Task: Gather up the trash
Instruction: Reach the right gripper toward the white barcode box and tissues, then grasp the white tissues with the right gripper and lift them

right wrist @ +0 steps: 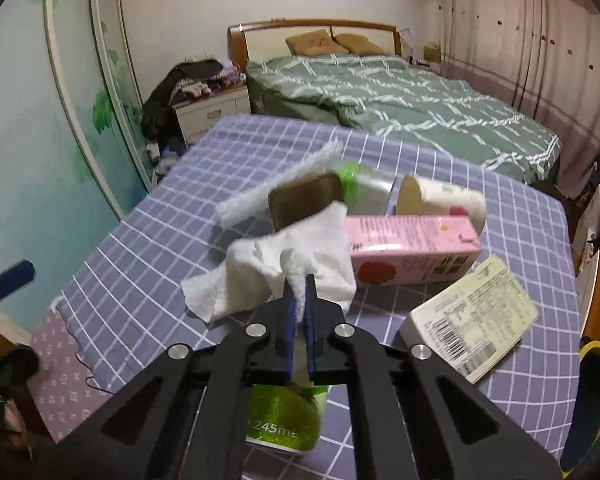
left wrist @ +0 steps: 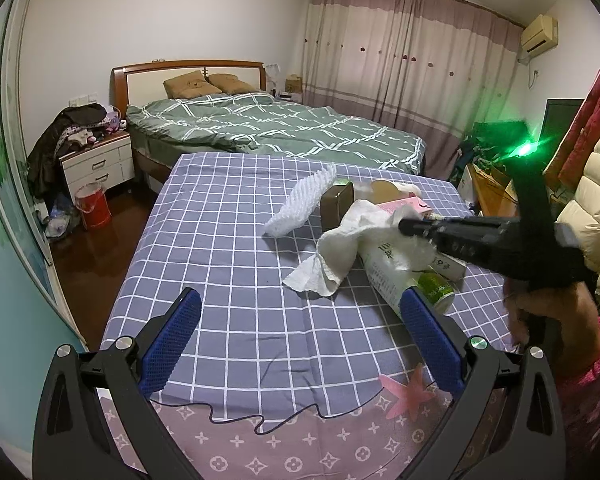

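Right gripper (right wrist: 299,286) points down at the trash pile, jaws clamped on a fold of the white paper towel (right wrist: 276,268); the towel drapes off to the left, its free end on the cloth. A hand (left wrist: 548,320) w/ a pink sleeve holds that gripper from the right side. Left gripper (left wrist: 300,332) sits low over the near edge, blue pads wide apart, nothing btwn them.

Surface: checked purple sheet (left wrist: 228,248) w/ a thin black cable (left wrist: 236,416) across the near end. Behind it a bed (left wrist: 284,128) w/ green quilt, a nightstand (left wrist: 98,164), a red bucket (left wrist: 93,205), curtains (left wrist: 400,64).

Right wrist view alone shows the pink carton (right wrist: 416,246), a white carton (right wrist: 472,312) w/ barcode, a green can (right wrist: 284,416) under the gripper. Left wrist view alone shows the white foam mesh (left wrist: 300,200) full length and coats (left wrist: 596,168) hanging at right.
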The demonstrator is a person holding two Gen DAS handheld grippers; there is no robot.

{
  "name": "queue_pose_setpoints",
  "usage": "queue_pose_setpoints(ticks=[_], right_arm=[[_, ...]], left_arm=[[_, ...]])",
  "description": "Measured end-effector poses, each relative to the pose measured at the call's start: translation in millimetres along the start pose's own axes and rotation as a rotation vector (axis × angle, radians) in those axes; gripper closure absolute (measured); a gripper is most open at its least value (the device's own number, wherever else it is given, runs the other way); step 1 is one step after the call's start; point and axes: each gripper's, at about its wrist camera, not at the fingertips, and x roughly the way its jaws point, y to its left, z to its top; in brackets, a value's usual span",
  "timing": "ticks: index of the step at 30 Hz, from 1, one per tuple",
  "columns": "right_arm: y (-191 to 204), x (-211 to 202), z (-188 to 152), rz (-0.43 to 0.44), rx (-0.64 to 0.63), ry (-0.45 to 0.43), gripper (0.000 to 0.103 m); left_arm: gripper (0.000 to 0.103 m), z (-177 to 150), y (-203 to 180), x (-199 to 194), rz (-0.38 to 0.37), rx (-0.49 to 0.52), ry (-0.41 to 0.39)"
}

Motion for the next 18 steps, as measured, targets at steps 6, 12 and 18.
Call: queue_pose_setpoints(ticks=[6,12,18], right_arm=[[-9,-41,20,0.046,0.035,-0.106,0.099],[-26,-91,35,0.052,0.07,-0.224,0.099],[-74,-141,30,-0.04,0.145,-0.322,0.101]], left_arm=[[0.005,0,-2,0,-0.001,0.005,0.001],[0.005,0,-9,1,-0.009,0.019,0.004],[0.005,2,-18,4,-0.023,0.035,0.007]])
